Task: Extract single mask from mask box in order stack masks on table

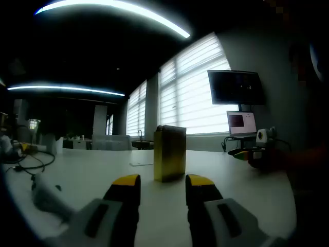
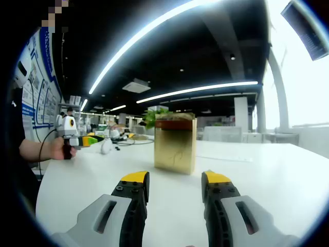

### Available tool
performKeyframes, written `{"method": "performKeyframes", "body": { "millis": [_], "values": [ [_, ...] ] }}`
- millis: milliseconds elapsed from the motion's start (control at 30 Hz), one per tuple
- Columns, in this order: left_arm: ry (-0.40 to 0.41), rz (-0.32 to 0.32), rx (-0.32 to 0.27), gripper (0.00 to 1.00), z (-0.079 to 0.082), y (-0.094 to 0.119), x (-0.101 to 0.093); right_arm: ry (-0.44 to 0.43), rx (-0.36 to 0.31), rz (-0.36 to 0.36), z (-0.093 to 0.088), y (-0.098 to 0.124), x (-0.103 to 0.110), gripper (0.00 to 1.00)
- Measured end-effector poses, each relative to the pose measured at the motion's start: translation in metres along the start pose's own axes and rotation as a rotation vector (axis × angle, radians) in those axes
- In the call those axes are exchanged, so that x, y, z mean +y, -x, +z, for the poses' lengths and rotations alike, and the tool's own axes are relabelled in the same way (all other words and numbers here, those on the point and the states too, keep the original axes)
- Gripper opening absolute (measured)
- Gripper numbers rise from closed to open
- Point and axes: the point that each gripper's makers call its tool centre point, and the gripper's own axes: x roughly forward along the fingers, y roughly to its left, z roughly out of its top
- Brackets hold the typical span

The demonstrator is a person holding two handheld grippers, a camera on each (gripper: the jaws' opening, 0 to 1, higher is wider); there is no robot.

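Note:
A tall gold mask box (image 1: 169, 153) stands upright on the white table (image 1: 103, 175), just beyond my left gripper (image 1: 163, 181). That gripper's yellow-tipped jaws are open with nothing between them. A thin flat white sheet (image 1: 141, 163), perhaps a mask, lies to the left of the box. In the right gripper view the same box (image 2: 176, 145) stands straight ahead of my right gripper (image 2: 176, 179), which is also open and holds nothing. The left gripper (image 2: 77, 140) shows at the far left, held by a hand (image 2: 51, 149). The right gripper (image 1: 254, 152) shows at the right edge.
A crumpled white object (image 1: 49, 198) and black cables (image 1: 31, 162) lie at the table's left. A dark monitor (image 1: 236, 87) and a small lit screen (image 1: 241, 122) stand at the back right. A green plant (image 2: 159, 114) rises behind the box.

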Motion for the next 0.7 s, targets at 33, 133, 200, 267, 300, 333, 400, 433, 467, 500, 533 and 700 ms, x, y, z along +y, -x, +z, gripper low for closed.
{"method": "performKeyframes", "body": {
  "millis": [33, 133, 200, 267, 300, 333, 400, 433, 467, 500, 533, 700],
  "values": [
    [-0.004, 0.002, -0.002, 0.41, 0.0003, 0.0000, 0.0005, 0.007, 0.003, -0.002, -0.0002, -0.0002, 0.0003, 0.47],
    [0.001, 0.010, -0.011, 0.43, 0.0023, 0.0007, 0.0021, -0.004, 0.007, -0.001, -0.0012, 0.0001, -0.0010, 0.48],
    [0.011, 0.012, -0.015, 0.43, 0.0029, 0.0010, 0.0027, -0.008, 0.010, -0.006, -0.0016, 0.0009, -0.0027, 0.48],
    [0.015, 0.009, -0.020, 0.43, 0.0036, 0.0008, 0.0025, -0.008, 0.009, -0.006, -0.0012, 0.0010, -0.0022, 0.46],
    [0.014, 0.007, -0.020, 0.42, 0.0037, 0.0007, 0.0022, -0.007, 0.012, -0.005, -0.0016, 0.0010, -0.0014, 0.46],
    [0.013, 0.005, -0.020, 0.42, 0.0037, 0.0006, 0.0014, -0.007, 0.014, -0.003, -0.0018, 0.0007, -0.0010, 0.46],
    [0.010, 0.004, -0.019, 0.42, 0.0039, 0.0006, 0.0004, -0.006, 0.017, -0.001, -0.0023, 0.0005, -0.0009, 0.46],
    [0.012, 0.004, -0.020, 0.42, 0.0041, 0.0007, 0.0003, -0.006, 0.019, -0.001, -0.0025, 0.0005, -0.0006, 0.46],
    [0.014, 0.005, -0.022, 0.42, 0.0043, 0.0008, 0.0007, -0.009, 0.017, -0.001, -0.0024, 0.0004, -0.0006, 0.46],
    [0.016, 0.006, -0.023, 0.42, 0.0044, 0.0009, 0.0009, -0.012, 0.017, -0.001, -0.0024, 0.0007, -0.0014, 0.46],
    [0.018, 0.005, -0.022, 0.42, 0.0043, 0.0009, 0.0011, -0.017, 0.015, -0.001, -0.0023, 0.0008, -0.0020, 0.46],
    [0.027, 0.006, -0.032, 0.41, 0.0059, 0.0012, 0.0017, -0.050, 0.007, -0.004, -0.0004, 0.0012, -0.0013, 0.44]
  ]
}}
